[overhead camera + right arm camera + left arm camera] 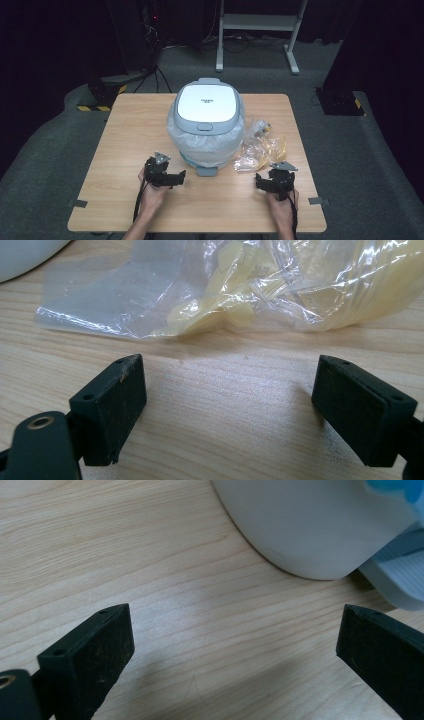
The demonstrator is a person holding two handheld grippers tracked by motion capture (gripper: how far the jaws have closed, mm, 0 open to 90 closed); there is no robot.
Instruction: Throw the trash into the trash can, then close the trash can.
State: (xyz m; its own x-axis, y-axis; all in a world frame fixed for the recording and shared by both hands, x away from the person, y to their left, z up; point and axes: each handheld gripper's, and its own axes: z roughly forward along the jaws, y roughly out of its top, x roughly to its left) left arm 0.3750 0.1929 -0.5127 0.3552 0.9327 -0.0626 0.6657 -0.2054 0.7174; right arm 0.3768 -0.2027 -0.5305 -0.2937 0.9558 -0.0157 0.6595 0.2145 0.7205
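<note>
A white lidded bin lined with a clear bag stands in the middle of the wooden table; its rounded base shows close in the left gripper view. To its right lie crumpled clear and yellowish plastic bags, spread just beyond the jaws in the right gripper view. My left gripper rests near the bin's front left, open, nothing between its jaws. My right gripper sits just in front of the bags, open and empty.
A grey pedal sticks out from the bin's front. Bare wood lies to the left of the bin. Beyond the table are a white metal stand, cables and black equipment on dark carpet.
</note>
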